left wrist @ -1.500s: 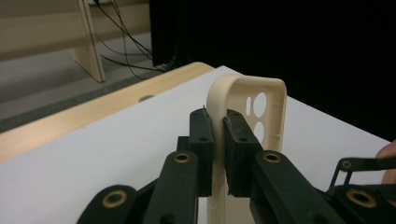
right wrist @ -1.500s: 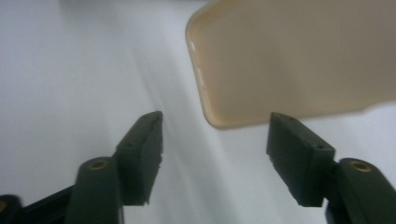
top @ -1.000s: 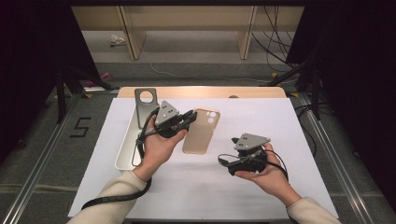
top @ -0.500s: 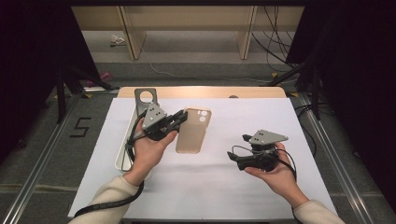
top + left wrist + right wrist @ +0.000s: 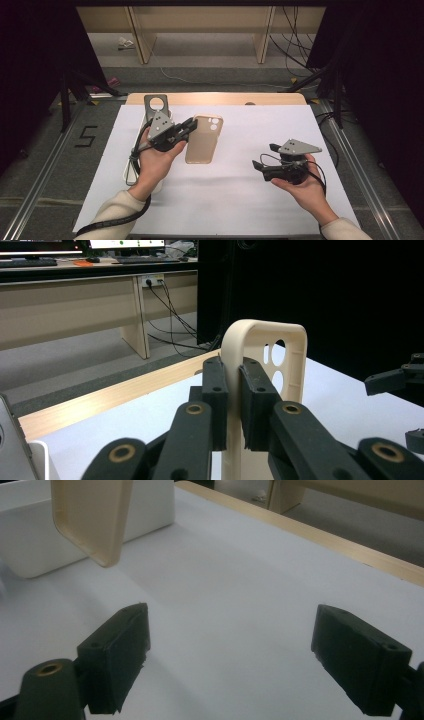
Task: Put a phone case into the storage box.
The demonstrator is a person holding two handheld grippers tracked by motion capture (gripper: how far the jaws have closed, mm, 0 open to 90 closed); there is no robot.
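Observation:
A beige phone case [image 5: 204, 140] is held by its long edge in my left gripper [image 5: 192, 123], which is shut on it at the middle left of the white sheet. In the left gripper view the jaws of that gripper [image 5: 232, 385] pinch the case's rim [image 5: 265, 335], with the camera cut-outs to the right. Seen from the right gripper view, the case [image 5: 92, 515] hangs tilted, clear of the sheet. My right gripper [image 5: 264, 156] is at the right, a hand's width from the case, open with nothing between its fingers [image 5: 117, 655].
A long white tray [image 5: 127, 175] lies along the sheet's left edge under the left hand, with a grey plate with a round hole [image 5: 156, 103] at its far end. The wooden table edge [image 5: 270, 98] runs behind the white sheet [image 5: 225, 200].
The left gripper has shifted left with the phone case in it. The right gripper has moved to the right, away from the case, and stays open.

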